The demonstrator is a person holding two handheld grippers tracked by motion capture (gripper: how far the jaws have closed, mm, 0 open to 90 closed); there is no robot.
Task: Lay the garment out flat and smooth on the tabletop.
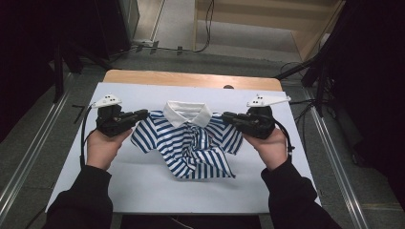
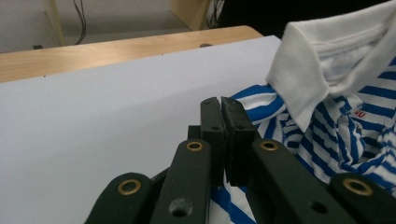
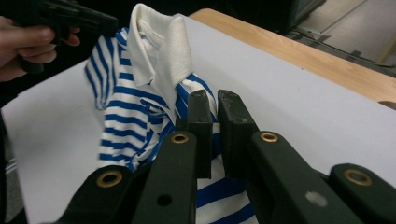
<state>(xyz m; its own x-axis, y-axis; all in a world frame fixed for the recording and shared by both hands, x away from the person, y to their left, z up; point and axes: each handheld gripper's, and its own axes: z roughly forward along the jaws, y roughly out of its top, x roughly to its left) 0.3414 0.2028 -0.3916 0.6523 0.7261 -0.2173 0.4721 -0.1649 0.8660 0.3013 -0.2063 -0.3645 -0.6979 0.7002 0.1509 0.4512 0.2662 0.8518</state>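
Blue and white stripes with a white collar: the polo shirt hangs bunched and twisted over the middle of the white table cover, pinched at each shoulder by the left gripper and the right gripper. Bare cover lies all round it, and a wooden edge runs along the far side. In the left gripper view, the jaws are closed on striped cloth. In the right gripper view, the jaws likewise clamp the fabric, collar just beyond.
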